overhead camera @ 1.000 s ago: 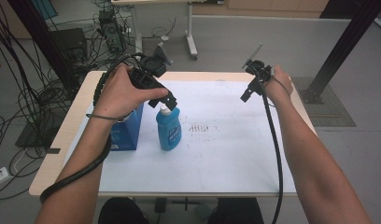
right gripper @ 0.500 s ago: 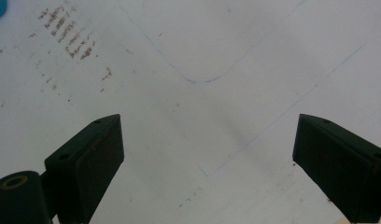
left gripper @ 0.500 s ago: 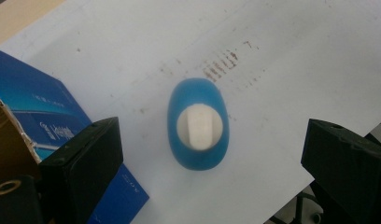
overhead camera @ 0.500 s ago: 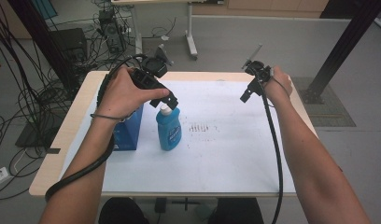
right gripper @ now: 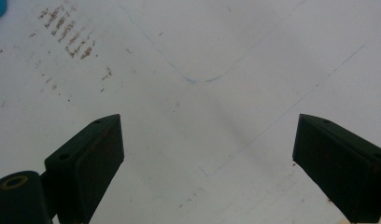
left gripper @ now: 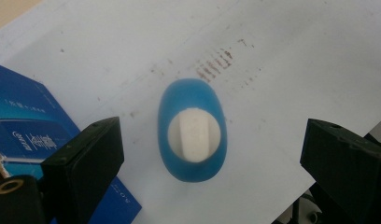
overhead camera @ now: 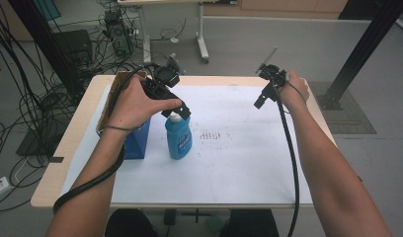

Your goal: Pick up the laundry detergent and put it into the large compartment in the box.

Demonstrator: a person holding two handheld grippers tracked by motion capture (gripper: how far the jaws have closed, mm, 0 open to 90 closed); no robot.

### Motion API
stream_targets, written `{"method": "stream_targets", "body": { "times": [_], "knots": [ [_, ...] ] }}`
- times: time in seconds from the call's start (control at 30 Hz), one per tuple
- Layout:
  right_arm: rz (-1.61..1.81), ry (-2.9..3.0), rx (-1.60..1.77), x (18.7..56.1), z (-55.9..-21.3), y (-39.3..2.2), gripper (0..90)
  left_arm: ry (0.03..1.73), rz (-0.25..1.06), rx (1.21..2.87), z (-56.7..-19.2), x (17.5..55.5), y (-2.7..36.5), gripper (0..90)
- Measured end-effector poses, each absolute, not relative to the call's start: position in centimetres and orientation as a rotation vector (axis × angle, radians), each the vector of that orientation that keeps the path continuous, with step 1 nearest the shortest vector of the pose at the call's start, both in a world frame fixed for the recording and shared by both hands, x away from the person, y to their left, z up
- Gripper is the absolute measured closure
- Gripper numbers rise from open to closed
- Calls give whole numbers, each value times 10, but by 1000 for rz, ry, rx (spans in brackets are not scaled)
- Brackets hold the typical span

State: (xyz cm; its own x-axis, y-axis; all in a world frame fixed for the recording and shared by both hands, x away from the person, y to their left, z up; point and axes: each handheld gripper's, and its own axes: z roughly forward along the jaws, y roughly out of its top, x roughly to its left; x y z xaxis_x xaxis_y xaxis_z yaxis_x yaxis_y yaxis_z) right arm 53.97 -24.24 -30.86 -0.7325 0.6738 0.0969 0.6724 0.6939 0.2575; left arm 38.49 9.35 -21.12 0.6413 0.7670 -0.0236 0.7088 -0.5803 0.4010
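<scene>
The blue plastic bottle with a white cap [overhead camera: 178, 136] stands upright on the white paper sheet [overhead camera: 239, 158] covering the desk [overhead camera: 66, 148], toward the left edge, just beside a dark blue cardboard box [overhead camera: 138, 140]. The left hand-held gripper [overhead camera: 176, 109] hovers right above the cap, released, jaws spread wide on either side of the bottle top in the left gripper view [left gripper: 194, 135], touching nothing. Compared with half a second earlier it sits almost unchanged over the cap. The right hand-held gripper [overhead camera: 261, 101] hangs released near the far right corner, where it was before, over bare paper [right gripper: 202, 116] with brown smudges [overhead camera: 213, 135]
</scene>
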Motion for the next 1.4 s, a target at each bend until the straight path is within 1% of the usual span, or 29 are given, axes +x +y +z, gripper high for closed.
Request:
{"method": "stream_targets", "body": {
  "times": [1.0,1.4],
  "knots": [
    [430,2903,1159,539,-311,-240,85,1208,164,2499,-254,394,89,68],
    [431,2898,1161,537,-310,-242,85,1223,167,2518,-268,397,89,70]
  ]
}}
